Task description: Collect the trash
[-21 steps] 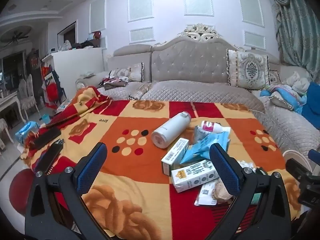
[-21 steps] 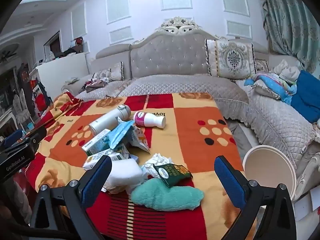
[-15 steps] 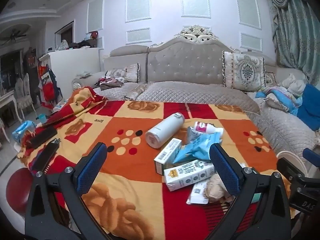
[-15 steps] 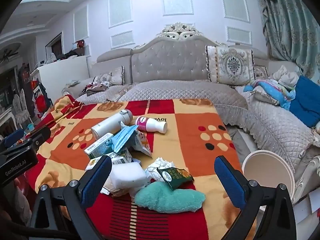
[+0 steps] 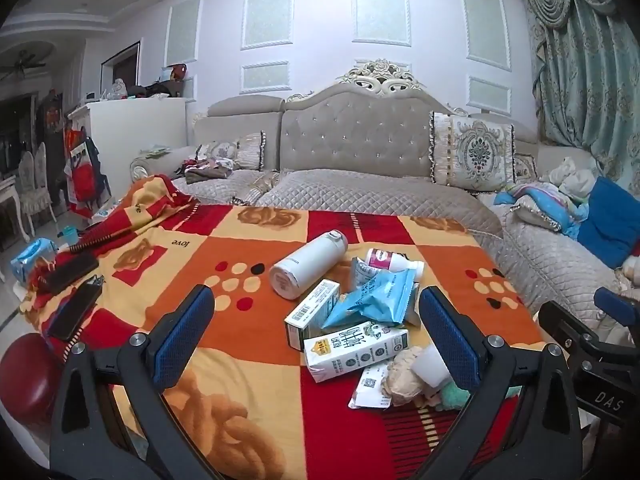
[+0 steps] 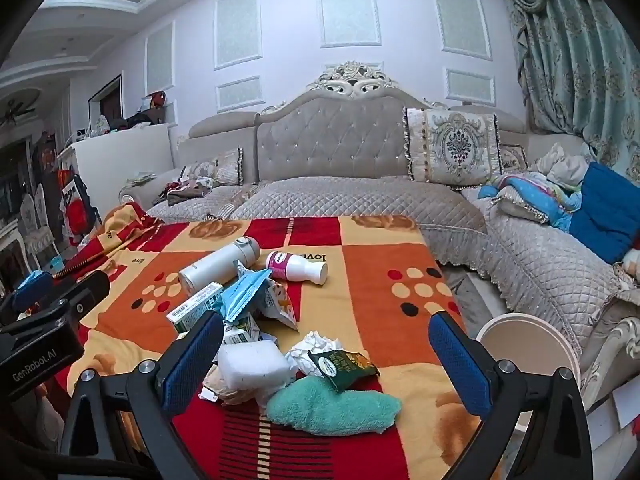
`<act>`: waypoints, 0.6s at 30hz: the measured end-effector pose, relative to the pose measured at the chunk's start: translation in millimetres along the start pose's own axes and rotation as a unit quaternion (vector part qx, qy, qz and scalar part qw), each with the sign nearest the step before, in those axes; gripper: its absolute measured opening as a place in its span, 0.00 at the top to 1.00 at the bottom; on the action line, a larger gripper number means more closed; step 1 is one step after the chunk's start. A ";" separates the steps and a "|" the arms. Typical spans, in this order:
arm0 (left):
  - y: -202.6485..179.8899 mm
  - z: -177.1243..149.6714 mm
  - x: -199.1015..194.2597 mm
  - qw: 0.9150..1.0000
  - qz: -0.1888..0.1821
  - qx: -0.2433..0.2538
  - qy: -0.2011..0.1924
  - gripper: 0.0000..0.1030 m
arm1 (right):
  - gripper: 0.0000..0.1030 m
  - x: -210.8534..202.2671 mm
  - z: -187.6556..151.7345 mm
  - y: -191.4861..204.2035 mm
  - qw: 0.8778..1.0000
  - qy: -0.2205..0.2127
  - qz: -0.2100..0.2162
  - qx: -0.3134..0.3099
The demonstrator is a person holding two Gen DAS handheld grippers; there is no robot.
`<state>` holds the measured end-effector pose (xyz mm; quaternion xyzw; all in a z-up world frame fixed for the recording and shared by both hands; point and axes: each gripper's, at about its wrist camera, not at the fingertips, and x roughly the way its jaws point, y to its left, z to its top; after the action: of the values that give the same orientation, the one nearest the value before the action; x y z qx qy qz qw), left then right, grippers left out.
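The left claw hangs over the blanket with its jaws wide apart and nothing between the pads; the right claw is spread just as wide and also empty. The trash lies in one heap ahead of both claws, toward the left claw's right finger and the right claw's left finger. Nearest the left claw is a milk carton on its side, with a smaller box and a crumpled blue wrapper just beyond; its right finger hides part of a paper cup and a beige wad. Close under the right claw sit a green cloth, a dark green packet, crumpled tissue and a white sponge, whose left end is cut off by the finger. Farther out lie a white flask and a small pink-labelled bottle. To the right claw's right, off the blanket's edge, stands a round white bin, partly blocked by the finger. The print on the cartons is too small to read.
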<state>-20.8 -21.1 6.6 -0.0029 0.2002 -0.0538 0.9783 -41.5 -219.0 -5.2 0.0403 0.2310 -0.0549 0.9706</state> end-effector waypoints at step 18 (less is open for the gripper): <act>0.5 -10.5 1.2 1.000 -0.002 -0.002 -0.004 0.01 | 0.01 -5.3 -3.8 -2.1 1.000 -0.012 -0.006 0.001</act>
<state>-23.8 -20.6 -3.6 -0.0049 0.1967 -0.0550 0.9789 -48.2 -220.2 -6.2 0.0391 0.2200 -0.0611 0.9728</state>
